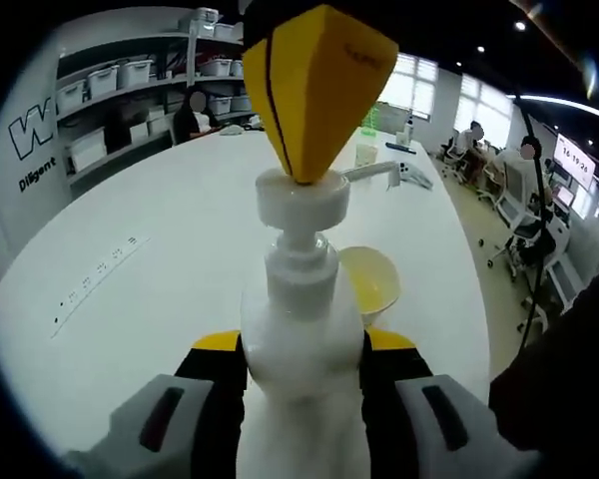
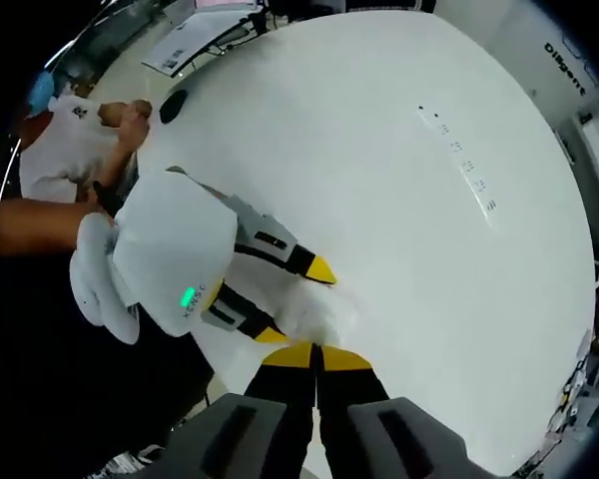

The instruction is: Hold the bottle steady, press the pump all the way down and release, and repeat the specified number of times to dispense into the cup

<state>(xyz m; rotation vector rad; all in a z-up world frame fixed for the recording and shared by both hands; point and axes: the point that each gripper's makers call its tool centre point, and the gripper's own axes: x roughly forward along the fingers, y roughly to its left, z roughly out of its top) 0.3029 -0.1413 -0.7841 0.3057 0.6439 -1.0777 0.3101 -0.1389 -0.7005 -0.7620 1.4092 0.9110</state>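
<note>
In the left gripper view my left gripper (image 1: 304,344) is shut on the body of a white pump bottle (image 1: 301,329), one yellow-tipped jaw on each side. The right gripper (image 1: 304,175) comes down from above, its yellow jaws shut together, tip resting on the pump head (image 1: 301,198). A short length of stem shows below the head. The spout (image 1: 374,172) points right, over a pale yellow cup (image 1: 371,281) behind the bottle. In the right gripper view my shut right gripper (image 2: 316,351) looks down on the bottle (image 2: 314,311) held by the left gripper (image 2: 298,302).
The bottle stands on a big white oval table (image 1: 160,210) with a row of flush sockets (image 1: 95,274) to the left. People sit at the far end, with shelves of bins (image 1: 130,75) behind. A person's arm (image 2: 40,225) is by the near table edge.
</note>
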